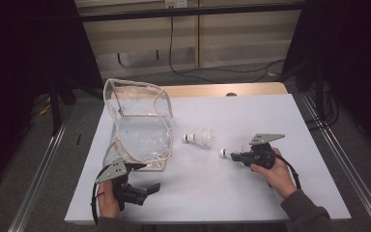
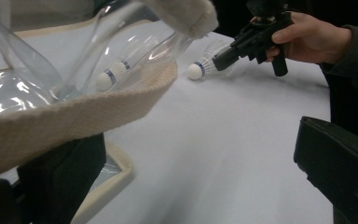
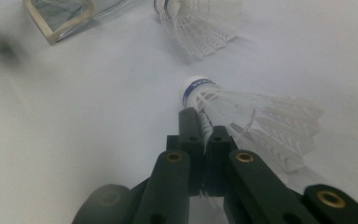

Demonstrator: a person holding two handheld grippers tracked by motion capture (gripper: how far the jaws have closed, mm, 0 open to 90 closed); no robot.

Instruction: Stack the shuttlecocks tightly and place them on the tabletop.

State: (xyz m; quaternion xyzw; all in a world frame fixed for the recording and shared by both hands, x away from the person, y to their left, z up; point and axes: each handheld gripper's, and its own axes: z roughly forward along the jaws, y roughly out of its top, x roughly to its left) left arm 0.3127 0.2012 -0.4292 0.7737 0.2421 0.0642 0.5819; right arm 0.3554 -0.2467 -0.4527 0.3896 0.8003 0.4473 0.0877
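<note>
The right tongs are pinching a shuttlecock tightly; the left tongs are gaping wide beside the clear bag, holding nothing.

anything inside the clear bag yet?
The clear bag appears to hold no shuttlecock in the high view, though glare on the plastic hides detail. One shuttlecock lies on the table beside it; the right gripper is shut on another shuttlecock.

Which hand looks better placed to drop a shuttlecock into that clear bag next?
The right gripper: its jaws are shut on a shuttlecock. The left gripper is open by the clear bag's strap.
</note>
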